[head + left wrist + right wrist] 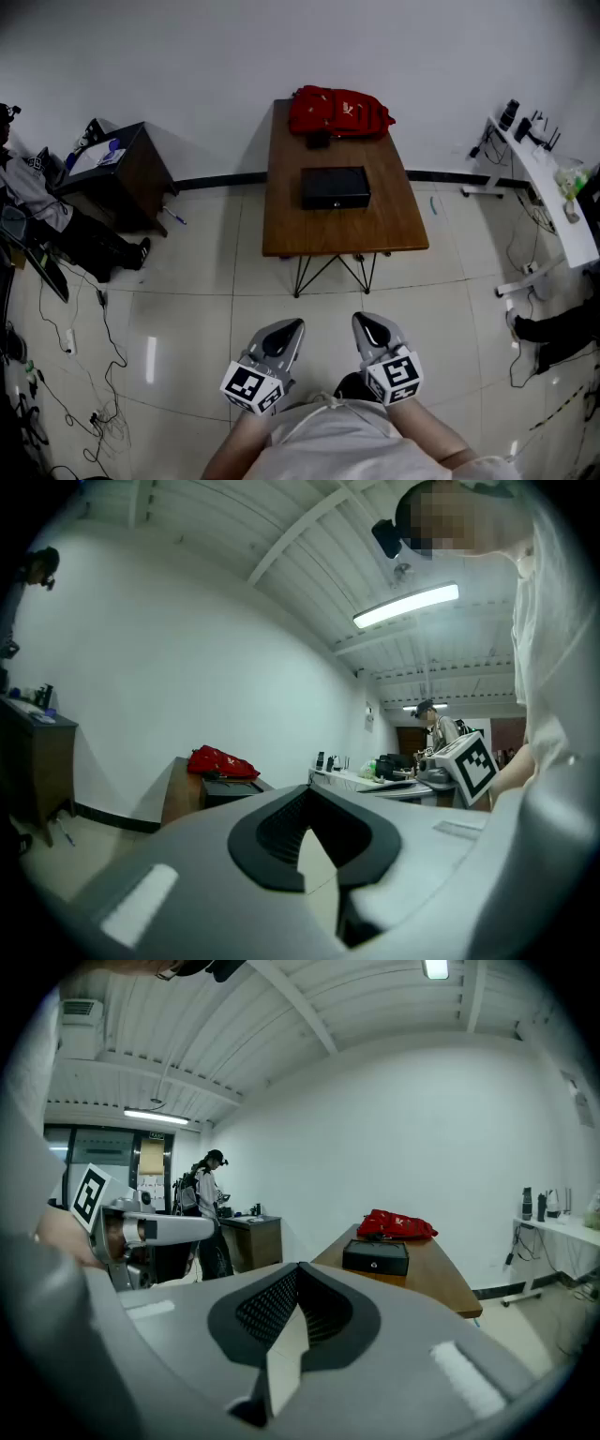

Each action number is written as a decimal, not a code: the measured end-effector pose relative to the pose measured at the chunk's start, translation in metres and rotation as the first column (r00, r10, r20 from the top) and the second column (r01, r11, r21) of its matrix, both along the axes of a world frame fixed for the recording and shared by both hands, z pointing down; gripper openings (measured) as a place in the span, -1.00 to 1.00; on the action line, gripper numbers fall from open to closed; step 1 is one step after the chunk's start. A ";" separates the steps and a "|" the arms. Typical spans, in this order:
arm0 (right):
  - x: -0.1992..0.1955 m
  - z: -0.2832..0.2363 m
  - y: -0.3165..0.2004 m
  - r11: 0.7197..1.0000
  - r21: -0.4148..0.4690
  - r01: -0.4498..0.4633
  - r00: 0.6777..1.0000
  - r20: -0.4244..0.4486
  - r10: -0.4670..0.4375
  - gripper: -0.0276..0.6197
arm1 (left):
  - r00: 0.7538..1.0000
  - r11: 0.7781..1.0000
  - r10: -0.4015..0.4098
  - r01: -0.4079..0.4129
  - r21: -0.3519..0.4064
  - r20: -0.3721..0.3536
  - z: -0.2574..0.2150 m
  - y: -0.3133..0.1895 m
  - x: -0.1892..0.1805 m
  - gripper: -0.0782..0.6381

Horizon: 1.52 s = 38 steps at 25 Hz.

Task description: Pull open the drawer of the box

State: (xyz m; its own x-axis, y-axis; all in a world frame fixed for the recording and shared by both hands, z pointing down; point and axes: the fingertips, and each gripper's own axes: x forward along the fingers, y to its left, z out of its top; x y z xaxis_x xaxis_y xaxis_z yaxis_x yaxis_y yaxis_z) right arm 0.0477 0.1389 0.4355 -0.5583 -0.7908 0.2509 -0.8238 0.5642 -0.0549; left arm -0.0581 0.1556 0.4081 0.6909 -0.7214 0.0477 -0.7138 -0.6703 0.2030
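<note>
Pale tile floor, white wall. Dark cabinet (127,173) far left, then a wooden bench (343,230) mid-room with the black box (335,187) sitting on it, drawer closed, red bag (339,112) just behind. Nearer the camera, left tool (292,326) clamped shut on nothing, right tool (367,324) same, both well apart from the bench.

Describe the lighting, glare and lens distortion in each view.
Head view: even light, a pale glare streak on the floor, room edges bowed. Left gripper view: the ceiling lamp is blown out white, corners black. Right gripper view: strong fisheye curve, yet the box on the table stays fairly sharp.
</note>
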 end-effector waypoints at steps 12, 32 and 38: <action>-0.004 0.024 -0.073 0.999 -0.048 0.003 1.000 -0.001 -0.003 -0.89 | 0.998 0.997 -0.060 0.059 -0.055 -0.031 0.022 -0.071 -0.024 -0.76; 0.025 0.052 -0.341 0.990 -0.133 0.048 0.997 -0.061 -0.057 -0.89 | 0.989 0.987 -0.143 0.140 -0.079 -0.035 0.027 -0.329 0.004 -0.76; 0.023 0.080 -0.363 0.979 -0.196 0.049 0.996 -0.061 -0.062 -0.89 | 0.988 0.980 -0.152 0.150 -0.130 -0.004 0.046 -0.351 0.006 -0.76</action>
State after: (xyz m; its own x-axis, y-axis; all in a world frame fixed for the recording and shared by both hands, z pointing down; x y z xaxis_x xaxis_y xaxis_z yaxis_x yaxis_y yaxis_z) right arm 0.0712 -0.2243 0.5154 -0.5765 -0.6916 0.4350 -0.7972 0.5929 -0.1138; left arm -0.0516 -0.1950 0.4540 0.5758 -0.8058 0.1383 -0.8014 -0.5226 0.2910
